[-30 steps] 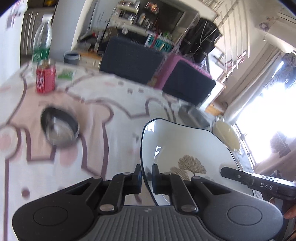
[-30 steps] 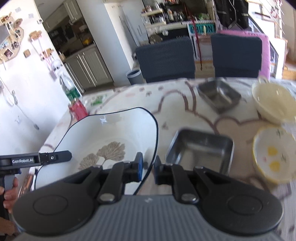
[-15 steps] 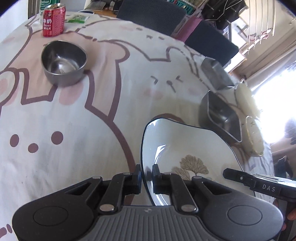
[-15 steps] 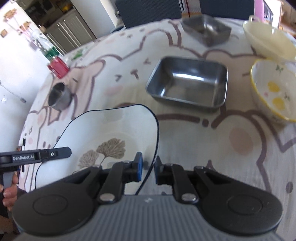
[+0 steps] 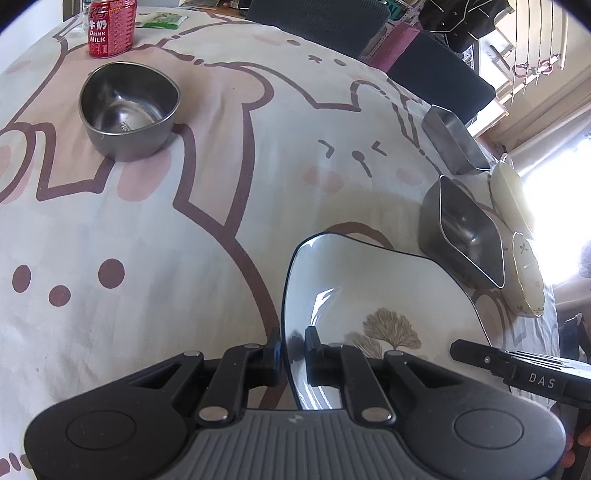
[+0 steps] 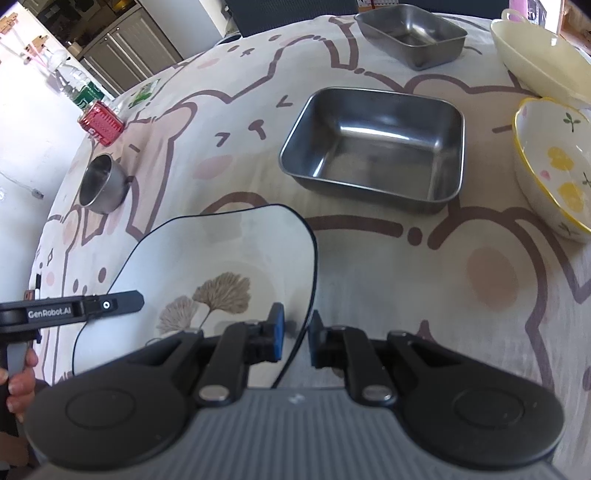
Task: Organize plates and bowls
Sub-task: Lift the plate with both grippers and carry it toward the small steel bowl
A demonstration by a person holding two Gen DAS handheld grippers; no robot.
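Both grippers are sharing one load: the left gripper [image 5: 292, 350] is pinching one rim of the white plate [image 5: 369, 295] and the right gripper [image 6: 295, 334] is clamping the opposite rim, jaws nearly together on the thin edge; the plate is hanging low over the near part of the tablecloth [image 5: 166, 240], though whether it is already touching the cloth is hard to tell through the fisheye. The step in hand looks like setting this plate down; the next move is calling for both hands to lower evenly and release together. Counting: one leaf-printed plate; two steel trays, the nearer [image 6: 373, 147] and the farther [image 6: 410, 33]; one round steel bowl [image 5: 129, 110]; two ceramic bowls, cream [image 6: 535, 55] and flowered [image 6: 554, 166]; one red can [image 5: 110, 27].
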